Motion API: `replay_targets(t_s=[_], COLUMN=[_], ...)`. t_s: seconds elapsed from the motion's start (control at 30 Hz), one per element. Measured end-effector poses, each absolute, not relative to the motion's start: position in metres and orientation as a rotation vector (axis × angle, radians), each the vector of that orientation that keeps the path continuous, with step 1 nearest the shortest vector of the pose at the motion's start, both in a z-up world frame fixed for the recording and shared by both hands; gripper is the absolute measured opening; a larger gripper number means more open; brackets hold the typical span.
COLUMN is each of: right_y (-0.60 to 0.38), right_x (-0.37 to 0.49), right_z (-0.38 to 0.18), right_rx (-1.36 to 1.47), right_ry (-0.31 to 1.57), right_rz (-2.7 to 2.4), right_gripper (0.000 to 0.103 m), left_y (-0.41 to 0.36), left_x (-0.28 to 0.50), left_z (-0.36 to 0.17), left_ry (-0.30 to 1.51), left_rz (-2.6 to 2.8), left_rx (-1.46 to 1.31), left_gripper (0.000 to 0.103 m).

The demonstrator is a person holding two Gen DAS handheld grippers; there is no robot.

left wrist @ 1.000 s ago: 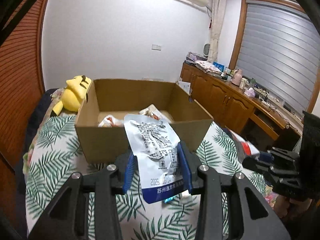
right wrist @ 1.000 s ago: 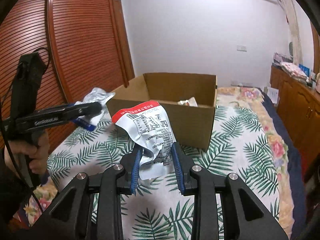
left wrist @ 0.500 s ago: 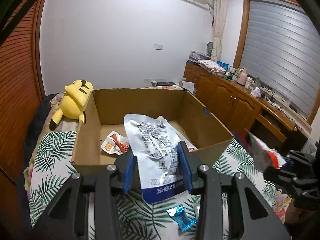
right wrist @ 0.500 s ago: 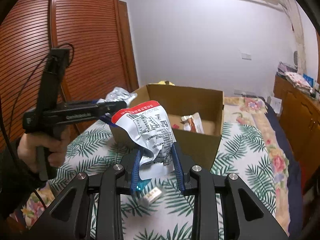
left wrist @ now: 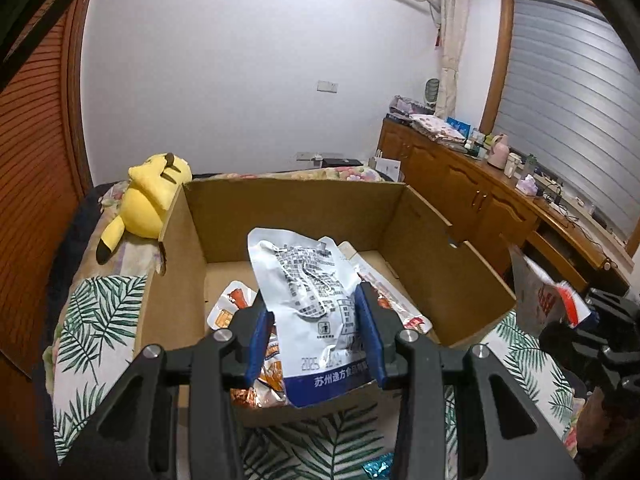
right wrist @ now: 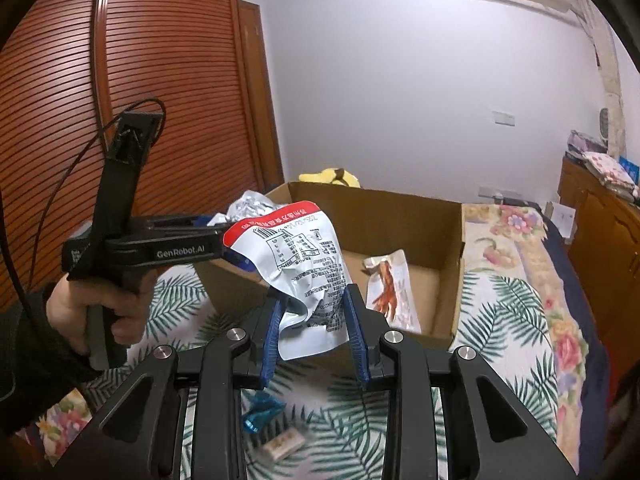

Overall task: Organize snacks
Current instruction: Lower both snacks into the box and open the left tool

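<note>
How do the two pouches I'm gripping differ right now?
The left pouch has a blue band at its gripped end and hangs over the open box. The right pouch has a red band at its free end and sits short of the box. Both are silvery, crumpled, clamped between blue pads.

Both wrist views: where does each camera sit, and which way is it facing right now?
Left wrist: on the left tongs, looking down into the box; they grip the blue-edged pouch; right tongs at the right edge.
Right wrist: on the right tongs, facing the box from its corner, gripping the red-edged pouch; left tongs and hand show.
Shared: box, both pouches, yellow plush, leaf-print cover.
</note>
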State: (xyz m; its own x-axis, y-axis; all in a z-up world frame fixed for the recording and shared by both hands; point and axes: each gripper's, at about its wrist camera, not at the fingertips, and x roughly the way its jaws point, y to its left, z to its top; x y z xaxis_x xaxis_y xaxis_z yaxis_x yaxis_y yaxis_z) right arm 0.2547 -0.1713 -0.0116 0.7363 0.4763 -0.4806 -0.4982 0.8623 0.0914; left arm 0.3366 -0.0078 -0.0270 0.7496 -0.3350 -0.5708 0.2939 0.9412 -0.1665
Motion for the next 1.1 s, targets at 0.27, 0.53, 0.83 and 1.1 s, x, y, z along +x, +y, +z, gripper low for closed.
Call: replay_targets(t_s=[0.27, 0.53, 0.83, 1.1], right_y=[-0.169, -0.16, -0.155, -0.15], right_x=[0.28, 0.312, 0.337, 0.348], right_z=[-0.021, -0.036, -0.052, -0.057], right_rx=[-0.026, -0.028, -0.008, -0.016], right_ry=[0.53, 0.579, 0.641, 0.669], right_rz=[0.536, 0.544, 0.553, 0.551], right_gripper=[0.029, 0.029, 0.029, 0.029], left_y=[-0.013, -0.018, -0.015, -0.016], left_x=[0.351, 0.362, 0.366, 0.365], left_z=[-0.041, -0.044, -0.041, -0.04], left_ry=[0.665, 0.673, 0.66, 0.636], left_rz=[-0.346, -0.351, -0.343, -0.318], left_rx=[-0.052, -0.049, -0.047, -0.018], left_gripper=[0.04, 0.04, 0.059, 0.079])
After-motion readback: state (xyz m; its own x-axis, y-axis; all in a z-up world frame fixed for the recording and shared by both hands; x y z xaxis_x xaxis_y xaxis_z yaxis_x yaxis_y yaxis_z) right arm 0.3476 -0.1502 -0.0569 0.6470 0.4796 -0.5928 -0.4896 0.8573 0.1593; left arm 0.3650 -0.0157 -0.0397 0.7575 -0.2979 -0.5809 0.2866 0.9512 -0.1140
